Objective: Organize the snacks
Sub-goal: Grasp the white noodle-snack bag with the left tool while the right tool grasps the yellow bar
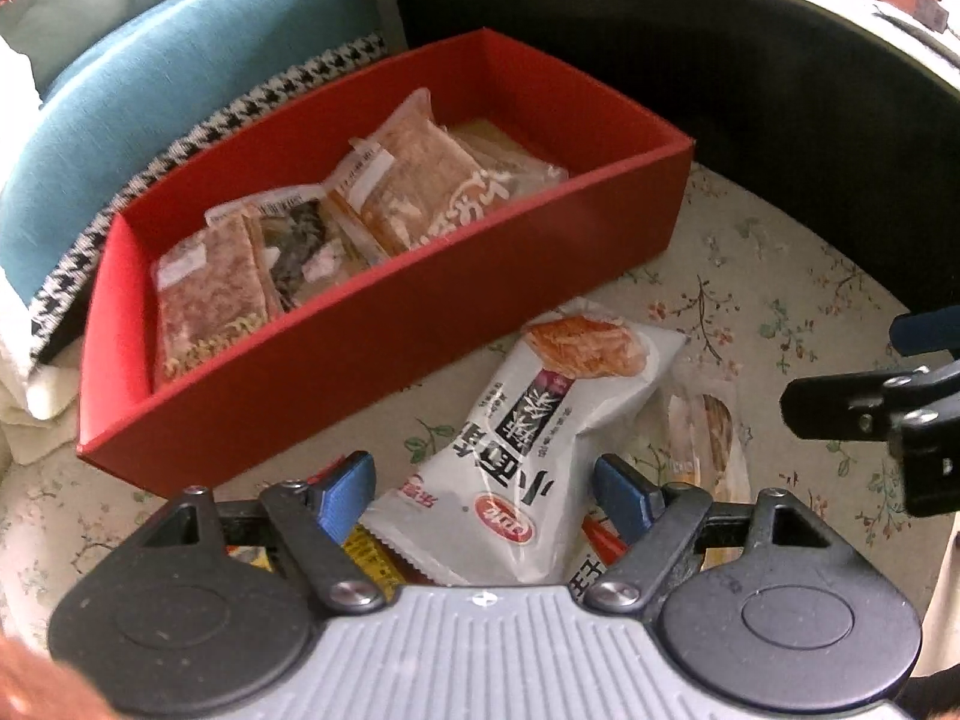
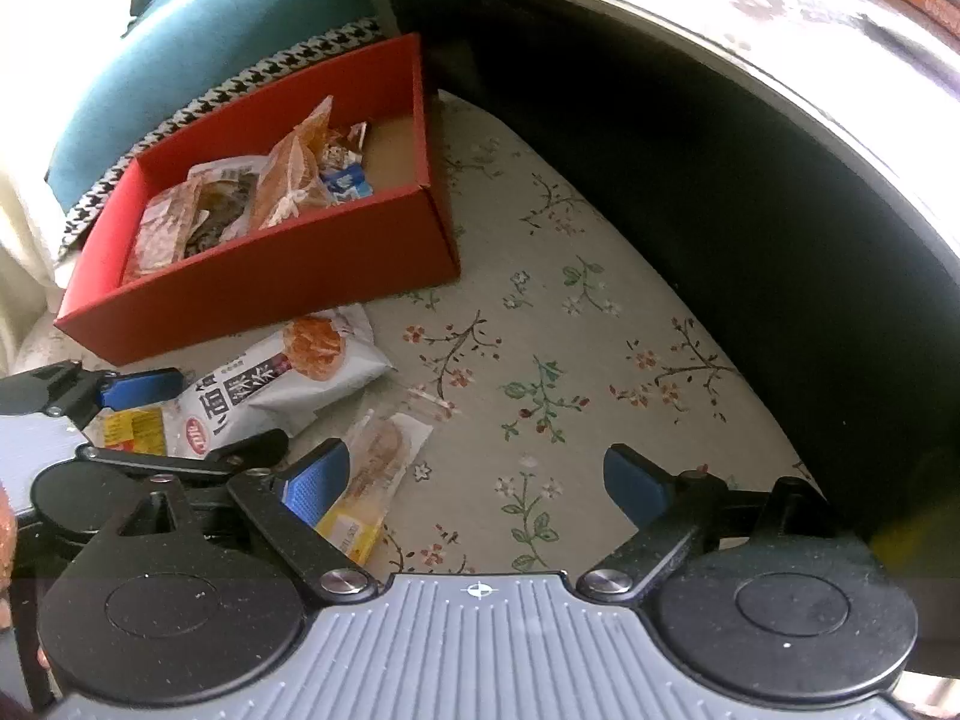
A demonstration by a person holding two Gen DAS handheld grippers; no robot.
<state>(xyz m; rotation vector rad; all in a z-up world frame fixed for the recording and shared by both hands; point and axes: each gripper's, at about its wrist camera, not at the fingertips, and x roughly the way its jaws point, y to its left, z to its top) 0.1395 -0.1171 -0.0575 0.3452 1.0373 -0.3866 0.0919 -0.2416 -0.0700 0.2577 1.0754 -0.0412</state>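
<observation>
2 claws stand spread and empty: your left claw [image 1: 483, 495] straddles the white bread packet [image 1: 528, 450] on the floral surface [image 2: 600, 360], just in front of the red box [image 1: 384, 336]. Your right claw [image 2: 474, 486] hangs beside the small clear pastry packet [image 2: 375, 468]. Close on the white packet next, I judge, then lift it over the box wall to join the snacks inside.

You're getting heavy fisheye bending in both views: the red box [image 1: 384, 324] is bowing and the table edge [image 2: 780, 90] is curving into an arc. Light is coming in from the upper right, blowing out that edge to white glare in the right wrist view. The space under it [image 2: 750, 228] is reading near black, no detail. The floral cloth [image 2: 540, 360] is sitting in soft, even light. Colours are looking a bit washed. Corners are smearing; the packets in the box [image 1: 420, 192] are slightly soft.
</observation>
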